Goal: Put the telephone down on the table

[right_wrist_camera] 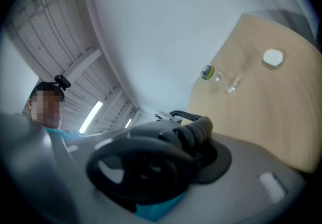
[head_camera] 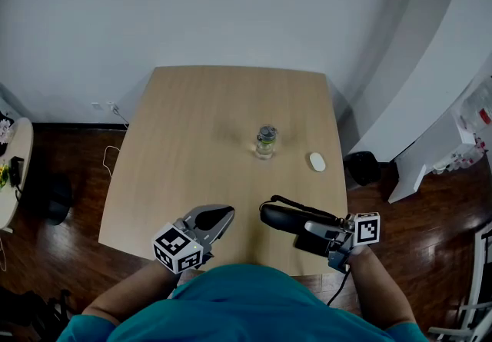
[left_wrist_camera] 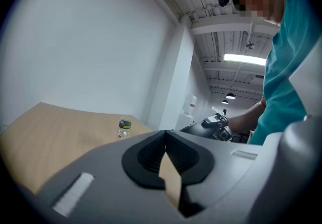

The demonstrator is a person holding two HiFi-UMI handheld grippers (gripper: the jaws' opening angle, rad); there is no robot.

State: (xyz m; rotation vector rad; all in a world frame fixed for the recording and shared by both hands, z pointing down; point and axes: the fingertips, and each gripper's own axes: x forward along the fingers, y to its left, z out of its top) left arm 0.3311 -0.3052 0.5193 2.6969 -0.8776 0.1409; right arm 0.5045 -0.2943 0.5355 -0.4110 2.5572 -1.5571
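Note:
A black telephone handset (head_camera: 278,217) is held over the near right part of the light wooden table (head_camera: 192,133), and my right gripper (head_camera: 301,227) is shut on it. From the right gripper view the handset (right_wrist_camera: 143,167) fills the space between the jaws, and its coiled cord (right_wrist_camera: 190,116) runs out past the tips. I cannot tell whether the handset touches the tabletop. My left gripper (head_camera: 214,220) hovers over the near edge to the left of the handset, and it holds nothing. In its own view the left gripper (left_wrist_camera: 165,140) has its pads meeting at the tips.
A small clear bottle (head_camera: 266,141) with a green band stands upright mid-table, also seen as the bottle (left_wrist_camera: 124,128). A white oval mouse (head_camera: 317,162) lies to its right. Dark wood floor surrounds the table, with a white partition (head_camera: 430,87) on the right.

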